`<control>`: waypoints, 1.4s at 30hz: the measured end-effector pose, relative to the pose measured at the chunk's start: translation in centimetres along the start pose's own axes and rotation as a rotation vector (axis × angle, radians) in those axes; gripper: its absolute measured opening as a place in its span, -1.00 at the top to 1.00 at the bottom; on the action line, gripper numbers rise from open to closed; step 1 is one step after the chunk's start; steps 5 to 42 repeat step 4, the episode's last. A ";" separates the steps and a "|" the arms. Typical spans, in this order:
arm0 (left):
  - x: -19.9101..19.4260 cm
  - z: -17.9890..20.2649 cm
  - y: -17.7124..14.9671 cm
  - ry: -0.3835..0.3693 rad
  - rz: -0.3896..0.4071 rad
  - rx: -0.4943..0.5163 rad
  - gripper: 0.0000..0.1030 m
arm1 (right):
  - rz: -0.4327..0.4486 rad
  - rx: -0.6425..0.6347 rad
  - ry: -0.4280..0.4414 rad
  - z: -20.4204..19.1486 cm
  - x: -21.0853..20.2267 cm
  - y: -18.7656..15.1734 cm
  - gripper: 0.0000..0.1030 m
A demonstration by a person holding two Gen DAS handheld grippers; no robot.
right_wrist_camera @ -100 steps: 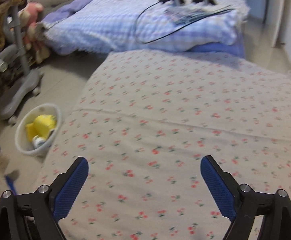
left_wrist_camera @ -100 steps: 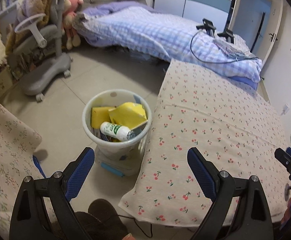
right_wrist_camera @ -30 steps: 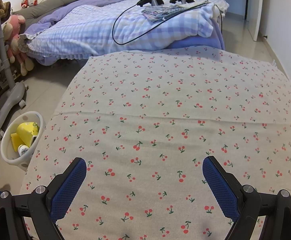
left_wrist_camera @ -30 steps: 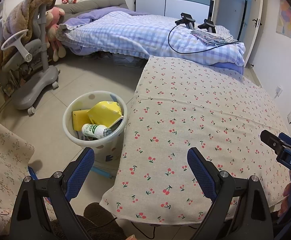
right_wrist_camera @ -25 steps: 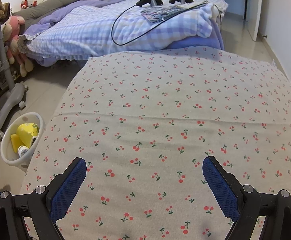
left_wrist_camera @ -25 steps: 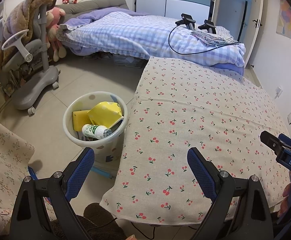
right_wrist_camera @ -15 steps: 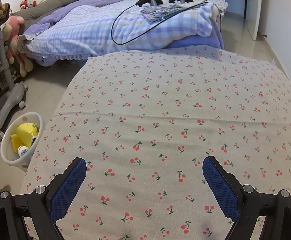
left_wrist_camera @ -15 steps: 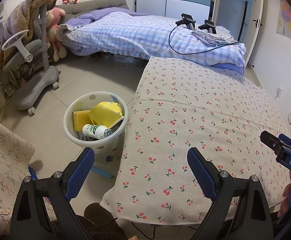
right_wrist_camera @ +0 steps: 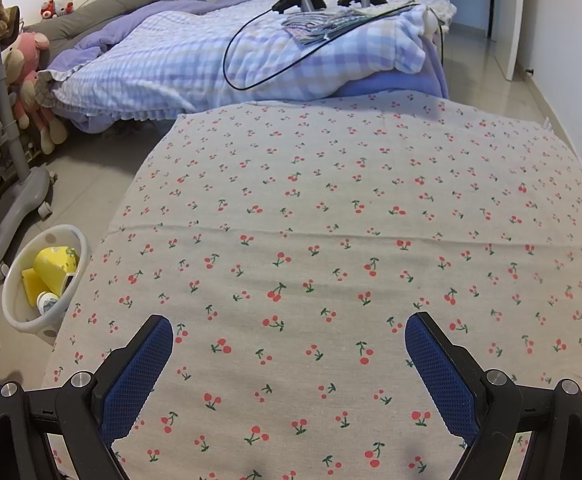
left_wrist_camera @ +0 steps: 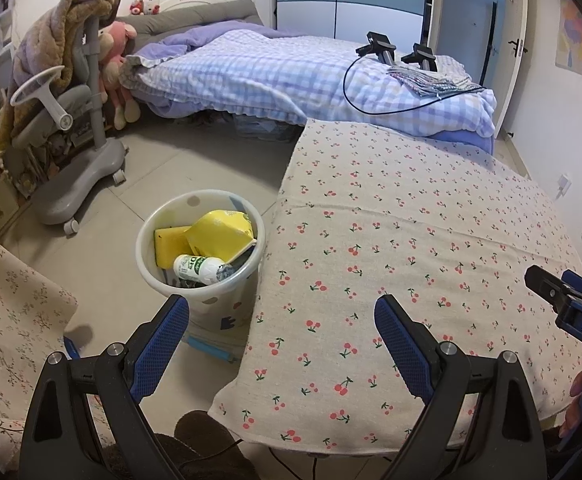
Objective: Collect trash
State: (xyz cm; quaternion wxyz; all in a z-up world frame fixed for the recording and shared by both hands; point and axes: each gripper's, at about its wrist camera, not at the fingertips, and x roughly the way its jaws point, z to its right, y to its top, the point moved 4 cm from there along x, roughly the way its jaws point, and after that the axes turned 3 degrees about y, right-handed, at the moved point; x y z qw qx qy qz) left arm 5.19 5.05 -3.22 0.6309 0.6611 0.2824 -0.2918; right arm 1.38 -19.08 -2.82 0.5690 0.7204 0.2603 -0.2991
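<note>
**Beside the Table Edge: Bin Loaded, Both Tools Idle**

On the floor, touching the left edge of the cherry-print tablecloth (left_wrist_camera: 391, 240), stands the white waste bin (left_wrist_camera: 147, 240). This position lets items be carried off the table edge and dropped straight down. The bin holds the collected trash: a yellow carton (left_wrist_camera: 221, 234) lying tilted across the top, a yellow sponge (left_wrist_camera: 169, 246) against the inner wall behind it, and a white bottle with a green label (left_wrist_camera: 199, 268) resting on its side in front. All three lie below or level with the rim.

Left gripper (left_wrist_camera: 283, 320): jaws spread wide, nothing between them. It hovers above the table corner, with its left finger over the bin and its right finger over the cloth.

Right gripper (right_wrist_camera: 289, 344): jaws likewise spread, holding nothing. It is held low over the near half of the cloth, pointing along the table toward the bed (right_wrist_camera: 211, 52). Its body also shows at the right margin of the left wrist view.

No loose item is visible on the cloth in either view. Judgement: the table portion of the task appears complete, and the wide-set jaws suit either a further pickup or a rest posture. A blue object (left_wrist_camera: 209, 347) lies on the floor at the foot of the bin; its nature cannot be determined.
</note>
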 end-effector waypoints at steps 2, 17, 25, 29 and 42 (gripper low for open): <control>-0.1 -0.1 0.1 -0.004 0.010 -0.005 -0.85 | 0.000 0.001 -0.001 0.0 0.0 0.0 -0.88; -0.2 -0.1 0.2 -0.019 0.010 -0.004 -0.85 | -0.004 0.004 0.002 0.0 0.1 0.0 -0.88; -0.2 -0.1 0.2 -0.019 0.010 -0.004 -0.85 | -0.004 0.004 0.002 0.0 0.1 0.0 -0.88; -0.2 -0.1 0.2 -0.019 0.010 -0.004 -0.85 | -0.004 0.004 0.002 0.0 0.1 0.0 -0.88; -0.2 -0.1 0.2 -0.019 0.010 -0.004 -0.85 | -0.004 0.004 0.002 0.0 0.1 0.0 -0.88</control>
